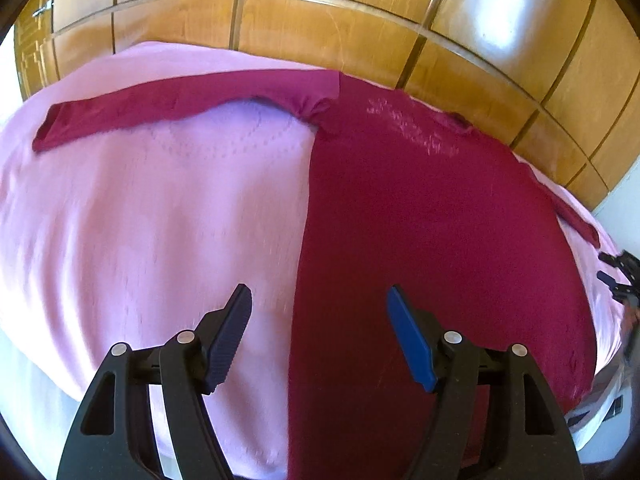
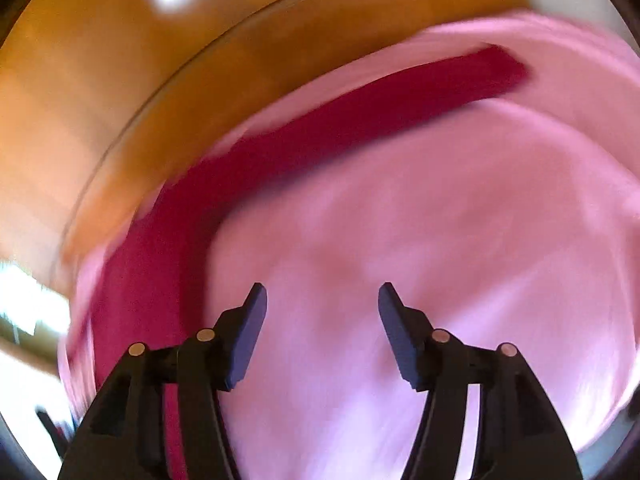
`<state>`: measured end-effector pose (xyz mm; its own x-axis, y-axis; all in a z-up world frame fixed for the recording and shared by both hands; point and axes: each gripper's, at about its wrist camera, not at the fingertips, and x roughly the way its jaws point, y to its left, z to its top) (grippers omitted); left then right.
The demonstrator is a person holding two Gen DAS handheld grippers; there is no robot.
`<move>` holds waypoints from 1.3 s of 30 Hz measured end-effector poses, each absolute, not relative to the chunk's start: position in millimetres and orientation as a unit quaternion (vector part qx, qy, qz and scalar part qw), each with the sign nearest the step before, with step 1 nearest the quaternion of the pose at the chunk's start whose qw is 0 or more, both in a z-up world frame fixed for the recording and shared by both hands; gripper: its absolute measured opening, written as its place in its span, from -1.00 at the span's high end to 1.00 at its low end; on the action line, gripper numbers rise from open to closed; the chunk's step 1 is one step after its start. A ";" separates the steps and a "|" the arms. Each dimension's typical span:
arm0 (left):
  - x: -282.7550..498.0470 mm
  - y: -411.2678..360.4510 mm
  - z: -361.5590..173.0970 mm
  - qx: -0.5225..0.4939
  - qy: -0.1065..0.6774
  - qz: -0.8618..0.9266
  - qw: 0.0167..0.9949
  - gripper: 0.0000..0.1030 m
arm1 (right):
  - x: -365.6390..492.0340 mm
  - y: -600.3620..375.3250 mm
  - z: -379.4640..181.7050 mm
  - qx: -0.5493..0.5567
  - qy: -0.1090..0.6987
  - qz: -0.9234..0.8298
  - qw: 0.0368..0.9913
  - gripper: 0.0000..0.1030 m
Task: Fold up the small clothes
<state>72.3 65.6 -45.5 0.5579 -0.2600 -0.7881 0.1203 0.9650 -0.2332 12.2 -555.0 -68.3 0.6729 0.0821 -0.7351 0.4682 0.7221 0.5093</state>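
A dark red long-sleeved top [image 1: 420, 220] lies flat on a pink bedspread [image 1: 160, 208], its left sleeve [image 1: 168, 108] stretched out to the left. My left gripper [image 1: 320, 300] is open and empty, hovering above the top's left side edge near the hem. My right gripper [image 2: 322, 296] is open and empty above bare pink bedspread [image 2: 420, 240]; the top's right sleeve [image 2: 360, 112] stretches up and to the right in its blurred view. The right gripper also shows at the left wrist view's right edge [image 1: 618, 276].
A wooden panelled wardrobe [image 1: 320, 20] stands behind the bed and also shows in the right wrist view [image 2: 120, 60]. The bed's near edge curves along the bottom left. A white wall [image 1: 624, 208] shows at right.
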 end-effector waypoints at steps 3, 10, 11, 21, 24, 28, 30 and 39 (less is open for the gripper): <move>80.7 66.1 -44.1 -0.095 0.462 -0.108 0.875 -0.34 | 34.7 -621.6 -86.1 0.441 0.335 -0.185 0.812 -0.04; 90.0 57.2 -46.7 -0.098 0.472 -0.105 0.870 -0.34 | 84.9 -691.3 -106.9 0.496 0.291 -0.245 0.780 0.24; 91.0 54.4 -46.7 -0.094 0.473 -0.107 0.869 -0.34 | 92.4 -696.6 -106.7 0.491 0.295 -0.255 0.779 0.35; 102.4 33.6 -38.8 -0.094 0.460 -0.147 0.871 -0.34 | 154.4 -625.6 -23.0 0.299 0.321 -0.209 0.874 0.87; 106.7 28.1 -36.0 -0.101 0.455 -0.166 0.869 -0.34 | 180.7 -564.1 -1.2 0.242 0.329 -0.147 0.901 0.88; 112.0 23.4 -33.8 -0.105 0.451 -0.180 0.868 -0.34 | 220.2 -479.3 6.2 0.196 0.343 -0.069 0.916 0.88; 117.4 22.9 -32.1 -0.113 0.449 -0.187 0.866 -0.34 | 238.4 -432.8 3.0 0.181 0.358 -0.026 0.916 0.88; 140.7 21.2 -14.4 -0.146 0.429 -0.216 0.865 -0.34 | 269.6 -251.5 -22.4 0.109 0.407 0.108 0.900 0.81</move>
<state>140.7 21.2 -14.4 0.5391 -0.4987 -0.6787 0.2476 0.8641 -0.4382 269.6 -251.5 -22.4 0.6449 0.2842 -0.7095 -0.1060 0.9526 0.2852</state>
